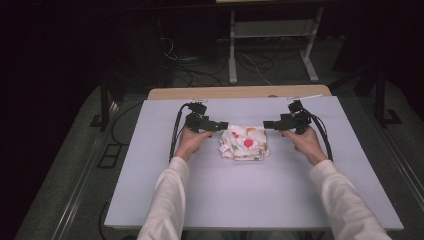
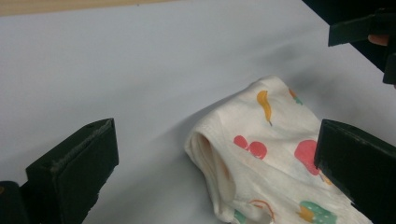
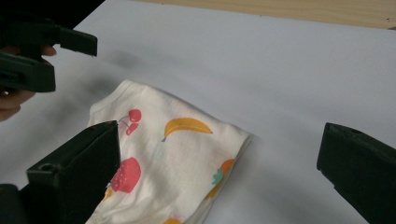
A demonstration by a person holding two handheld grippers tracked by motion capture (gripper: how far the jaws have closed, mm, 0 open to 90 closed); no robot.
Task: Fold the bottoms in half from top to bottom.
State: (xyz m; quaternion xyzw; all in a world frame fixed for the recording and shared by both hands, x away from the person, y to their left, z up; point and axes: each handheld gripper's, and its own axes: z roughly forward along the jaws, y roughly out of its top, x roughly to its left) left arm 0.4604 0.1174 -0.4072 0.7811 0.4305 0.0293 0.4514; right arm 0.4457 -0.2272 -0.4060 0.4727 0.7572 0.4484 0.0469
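A folded white cloth printed with coloured fruit lies in the middle of the pale grey table sheet. My left gripper hovers just above the cloth's left far corner and my right gripper just above its right far corner, jaws pointing at each other. In the left gripper view the cloth lies below the left gripper, whose jaws stand wide apart and touch nothing. In the right gripper view the right gripper is just as wide over the cloth, free of it.
A wooden table edge shows beyond the sheet. Behind the table, white stand legs and loose cables lie on the dark floor. Dark frame posts flank the table. Cables trail from both grippers.
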